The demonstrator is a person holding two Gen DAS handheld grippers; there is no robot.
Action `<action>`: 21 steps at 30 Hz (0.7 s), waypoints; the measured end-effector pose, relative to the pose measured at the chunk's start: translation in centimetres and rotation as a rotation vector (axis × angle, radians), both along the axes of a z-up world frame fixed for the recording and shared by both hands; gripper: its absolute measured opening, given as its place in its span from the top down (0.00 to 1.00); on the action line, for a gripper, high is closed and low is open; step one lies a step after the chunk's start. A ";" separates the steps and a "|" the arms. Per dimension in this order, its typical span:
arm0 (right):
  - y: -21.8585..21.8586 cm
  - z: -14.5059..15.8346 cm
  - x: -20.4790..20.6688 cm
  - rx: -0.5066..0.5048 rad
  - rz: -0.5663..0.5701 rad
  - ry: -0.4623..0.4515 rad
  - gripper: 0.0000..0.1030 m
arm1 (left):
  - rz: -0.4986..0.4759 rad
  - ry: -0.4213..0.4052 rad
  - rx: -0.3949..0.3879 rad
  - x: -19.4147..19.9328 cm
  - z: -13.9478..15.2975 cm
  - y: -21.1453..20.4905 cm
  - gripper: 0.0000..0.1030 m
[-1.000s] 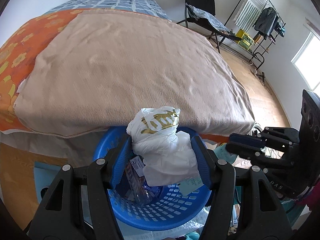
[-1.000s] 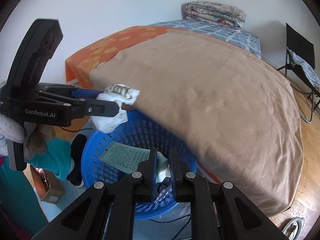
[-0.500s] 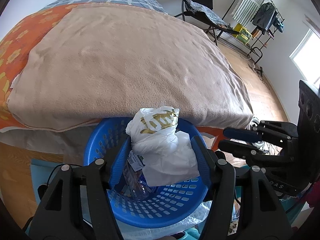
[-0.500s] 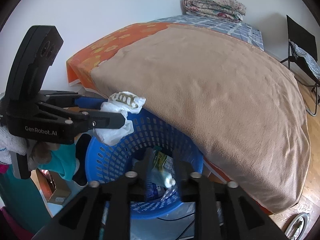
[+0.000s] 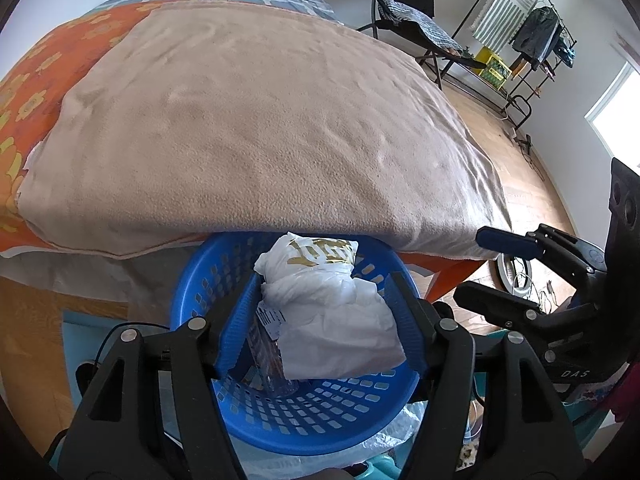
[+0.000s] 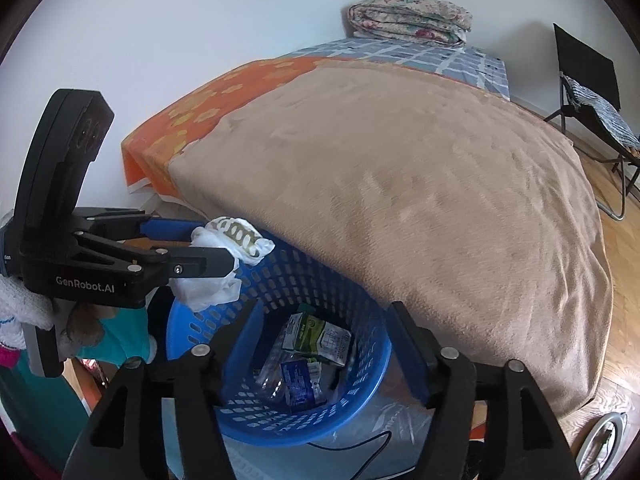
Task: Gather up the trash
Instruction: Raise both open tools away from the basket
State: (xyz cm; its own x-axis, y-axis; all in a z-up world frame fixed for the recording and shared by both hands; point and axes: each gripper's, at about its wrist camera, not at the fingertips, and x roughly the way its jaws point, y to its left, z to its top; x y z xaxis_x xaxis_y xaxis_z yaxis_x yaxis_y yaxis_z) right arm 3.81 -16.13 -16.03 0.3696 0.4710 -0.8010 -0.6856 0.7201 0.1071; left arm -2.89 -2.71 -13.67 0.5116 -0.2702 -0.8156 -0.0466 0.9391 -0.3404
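Your left claw (image 5: 322, 312) grips the crumpled white plastic bag (image 5: 332, 304) over the blue laundry basket (image 5: 304, 412), at 6 o'clock below the bed (image 5: 256, 128). Your right claw (image 6: 326, 344) has just been opening and holds nothing. You're at the drop: spread the left jaws next.

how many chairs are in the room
1. A black folding chair stands past the far end of the bed, near the clothes rack; the right wrist view shows the same chair at the right edge. Others may be out of view.
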 end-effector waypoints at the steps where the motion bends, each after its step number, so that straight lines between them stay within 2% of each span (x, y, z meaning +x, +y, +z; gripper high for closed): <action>1: 0.0 0.0 0.0 -0.001 -0.006 -0.005 0.27 | -0.001 0.001 0.002 0.0 0.0 0.0 0.34; 21: -0.9 1.4 1.3 0.037 -0.070 -0.019 0.19 | 0.011 -0.017 0.005 0.2 0.8 0.0 0.33</action>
State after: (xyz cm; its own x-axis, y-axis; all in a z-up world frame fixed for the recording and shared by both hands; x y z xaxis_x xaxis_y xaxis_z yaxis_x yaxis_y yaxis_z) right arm 5.06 -16.99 -14.58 0.4177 0.4728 -0.7759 -0.6356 0.7623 0.1223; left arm -2.68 -2.68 -12.90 0.5285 -0.2606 -0.8079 -0.0507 0.9403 -0.3364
